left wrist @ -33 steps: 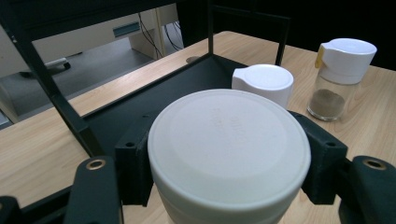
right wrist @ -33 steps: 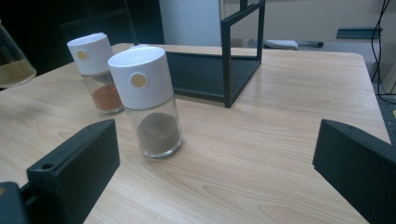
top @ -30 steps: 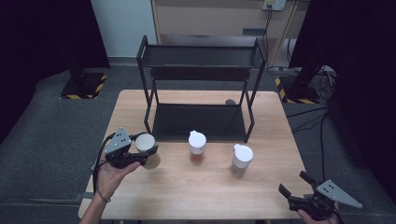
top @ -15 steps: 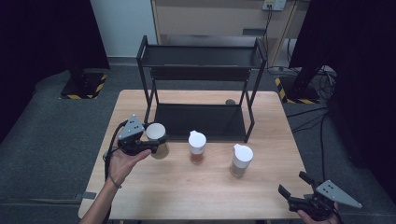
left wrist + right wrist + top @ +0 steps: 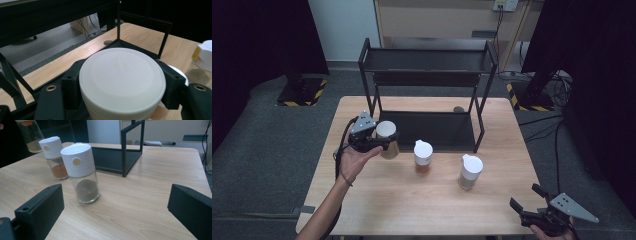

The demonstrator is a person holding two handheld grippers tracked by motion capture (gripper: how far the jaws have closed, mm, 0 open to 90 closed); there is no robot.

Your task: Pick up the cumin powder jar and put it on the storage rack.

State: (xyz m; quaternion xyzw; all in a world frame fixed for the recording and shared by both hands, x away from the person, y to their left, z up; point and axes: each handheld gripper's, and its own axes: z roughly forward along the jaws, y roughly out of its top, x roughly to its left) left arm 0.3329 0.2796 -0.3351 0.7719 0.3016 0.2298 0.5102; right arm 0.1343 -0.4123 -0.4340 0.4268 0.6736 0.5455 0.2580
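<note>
High view: your left gripper point(image 5: 379, 140), jaws clamped around the white-capped spice jar point(image 5: 386, 136), has carried it from the table's left side toward 1 o'clock over the last second; it now hangs just off the front left corner of the black rack point(image 5: 428, 75). That looks like a placement on the rack's lower shelf coming up. Your right gripper point(image 5: 532, 206) has stayed at the near right edge, jaws apart.

Left gripper view: the jar's cap point(image 5: 122, 78) sits gripped between both jaws, rack frame at 12 o'clock.

Right gripper view: jaws wide apart; the grey-powder jar point(image 5: 81, 173) and orange-powder jar point(image 5: 54, 157) wait at 11 o'clock.
</note>
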